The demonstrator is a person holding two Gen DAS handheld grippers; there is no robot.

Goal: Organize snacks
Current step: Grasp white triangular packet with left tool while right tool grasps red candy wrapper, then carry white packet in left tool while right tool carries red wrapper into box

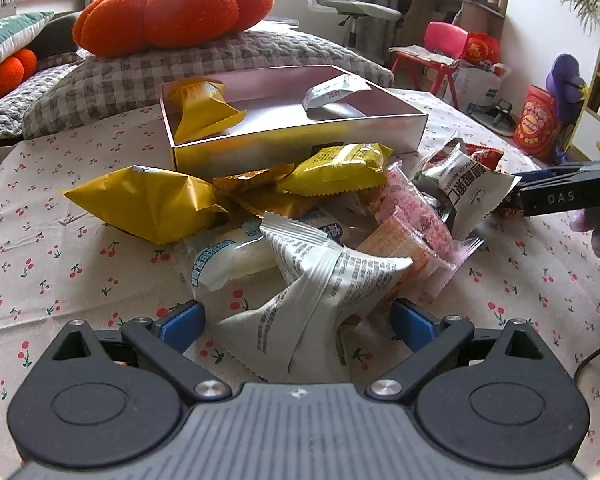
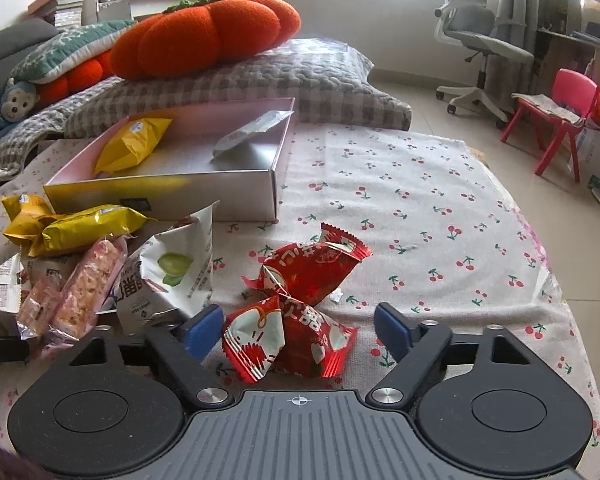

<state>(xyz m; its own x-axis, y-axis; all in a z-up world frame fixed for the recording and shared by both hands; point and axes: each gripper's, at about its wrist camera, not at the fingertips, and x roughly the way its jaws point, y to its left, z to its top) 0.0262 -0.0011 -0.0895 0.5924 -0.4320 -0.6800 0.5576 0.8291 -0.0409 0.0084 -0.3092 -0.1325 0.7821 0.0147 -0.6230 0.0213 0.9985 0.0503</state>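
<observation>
Both tongs released over the snack pile.

We see left tongs spread around a silver packet, right tongs spread around a red packet; the open box behind holds a yellow packet on the cherry-print surface.

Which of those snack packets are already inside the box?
Two: a yellow packet at the box's left end and a silver packet leaning against its right wall. The rest lie outside.
</observation>
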